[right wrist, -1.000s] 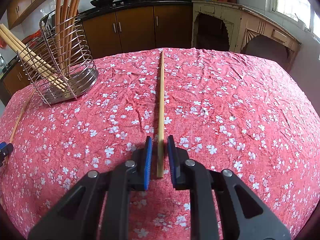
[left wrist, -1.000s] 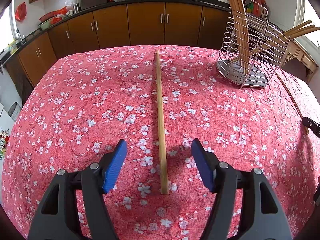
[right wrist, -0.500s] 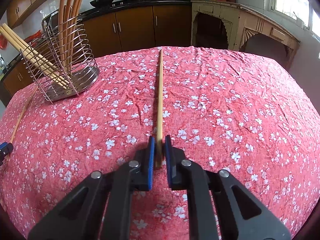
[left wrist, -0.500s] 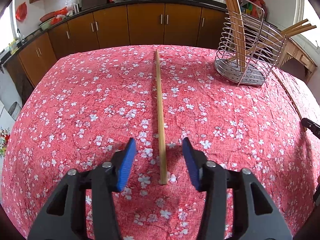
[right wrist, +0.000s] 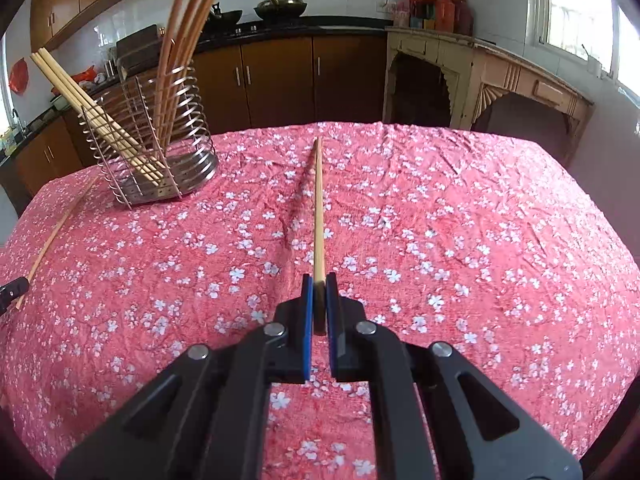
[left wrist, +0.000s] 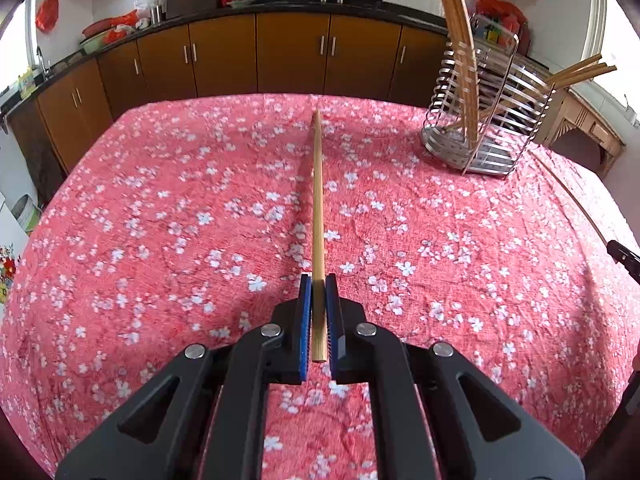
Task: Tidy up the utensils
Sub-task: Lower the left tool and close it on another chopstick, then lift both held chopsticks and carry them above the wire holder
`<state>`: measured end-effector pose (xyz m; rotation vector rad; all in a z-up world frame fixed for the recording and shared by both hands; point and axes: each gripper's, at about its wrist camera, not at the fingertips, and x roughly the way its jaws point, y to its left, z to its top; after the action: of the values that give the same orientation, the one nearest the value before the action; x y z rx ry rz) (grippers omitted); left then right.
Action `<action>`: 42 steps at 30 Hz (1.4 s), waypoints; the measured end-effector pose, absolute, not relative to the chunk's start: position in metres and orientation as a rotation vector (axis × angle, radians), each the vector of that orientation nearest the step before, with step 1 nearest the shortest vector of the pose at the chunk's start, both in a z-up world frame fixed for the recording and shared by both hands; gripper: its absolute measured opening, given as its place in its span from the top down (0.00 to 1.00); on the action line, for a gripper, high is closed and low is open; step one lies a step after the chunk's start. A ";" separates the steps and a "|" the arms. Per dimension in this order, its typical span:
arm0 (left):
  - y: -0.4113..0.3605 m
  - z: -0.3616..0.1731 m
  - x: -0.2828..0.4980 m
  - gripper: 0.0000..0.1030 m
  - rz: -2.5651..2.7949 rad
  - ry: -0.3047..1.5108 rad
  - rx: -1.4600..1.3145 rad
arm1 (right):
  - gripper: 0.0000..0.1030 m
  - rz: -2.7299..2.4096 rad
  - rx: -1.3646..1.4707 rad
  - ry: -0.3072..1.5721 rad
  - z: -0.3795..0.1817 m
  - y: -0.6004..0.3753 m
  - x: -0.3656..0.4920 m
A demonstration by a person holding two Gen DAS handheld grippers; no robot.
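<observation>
Wooden chopstick (left wrist: 318, 216) clamped in left gripper (left wrist: 319, 280), apparently lifted

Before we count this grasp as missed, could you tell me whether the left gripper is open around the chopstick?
No, the left gripper is shut on the chopstick, its blue pads pressed against both sides of it.

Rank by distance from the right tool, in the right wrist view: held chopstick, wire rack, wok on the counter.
1. Chopstick: clamped in the right tool, pointing ahead.
2. Wire rack: on the table, ahead-left.
3. Wok: on the far counter, behind the table.
</observation>
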<state>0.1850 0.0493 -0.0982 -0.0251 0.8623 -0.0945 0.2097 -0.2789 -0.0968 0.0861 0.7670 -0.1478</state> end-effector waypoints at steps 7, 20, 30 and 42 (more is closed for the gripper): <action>0.059 -0.050 0.166 0.93 -0.109 0.736 -0.047 | 0.93 -0.140 0.087 0.646 -0.052 -0.279 0.187; 0.061 0.028 0.169 0.93 -0.078 0.513 -0.092 | 0.93 -0.101 0.108 0.450 0.027 -0.274 0.178; 0.052 0.064 0.177 0.93 -0.069 0.445 -0.087 | 0.93 -0.051 0.166 0.398 0.061 -0.272 0.189; 0.041 0.077 0.177 0.93 -0.074 0.425 -0.072 | 0.93 0.009 0.214 0.368 0.088 -0.274 0.189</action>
<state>0.1774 0.0414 0.0768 -0.0721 0.4249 -0.0738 0.1886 -0.2743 0.0879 0.2141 0.3678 0.0094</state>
